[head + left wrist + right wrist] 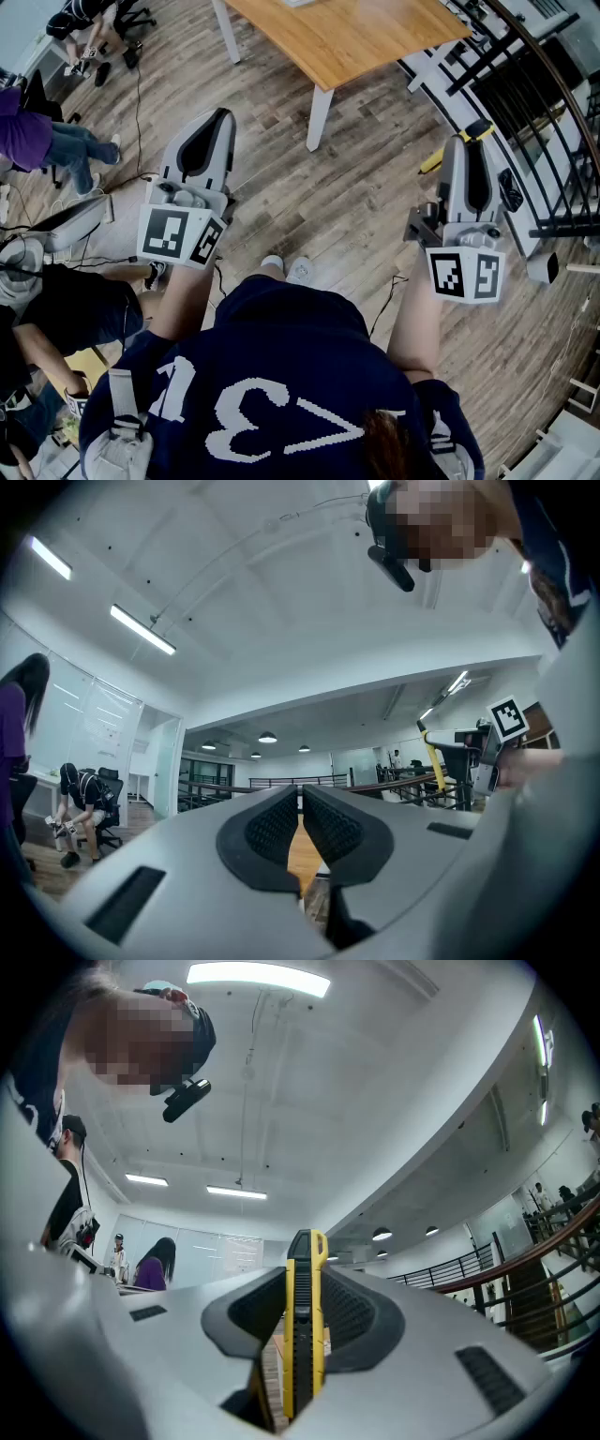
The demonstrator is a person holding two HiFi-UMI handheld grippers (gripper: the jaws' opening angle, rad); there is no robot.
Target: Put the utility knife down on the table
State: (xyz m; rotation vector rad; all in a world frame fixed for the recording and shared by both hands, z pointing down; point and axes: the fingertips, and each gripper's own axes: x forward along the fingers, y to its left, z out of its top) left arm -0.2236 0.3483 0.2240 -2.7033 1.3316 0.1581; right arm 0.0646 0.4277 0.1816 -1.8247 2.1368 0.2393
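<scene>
A yellow and black utility knife (303, 1335) stands upright between the jaws of my right gripper (305, 1274), which is shut on it. In the head view the right gripper (466, 150) is raised at the right, and the knife's yellow ends (479, 129) stick out on either side of its jaws. At the left, my left gripper (204, 141) is held up over the floor, shut with nothing in it; its pads (277, 822) meet at the tips. The wooden table (347, 37) with white legs stands ahead of both grippers, some way off.
A black stair railing (530, 98) runs along the right side. People sit and crouch at the left (37, 136), with cables (139, 112) across the wooden floor. The person's shoes (286, 269) show below, between the grippers.
</scene>
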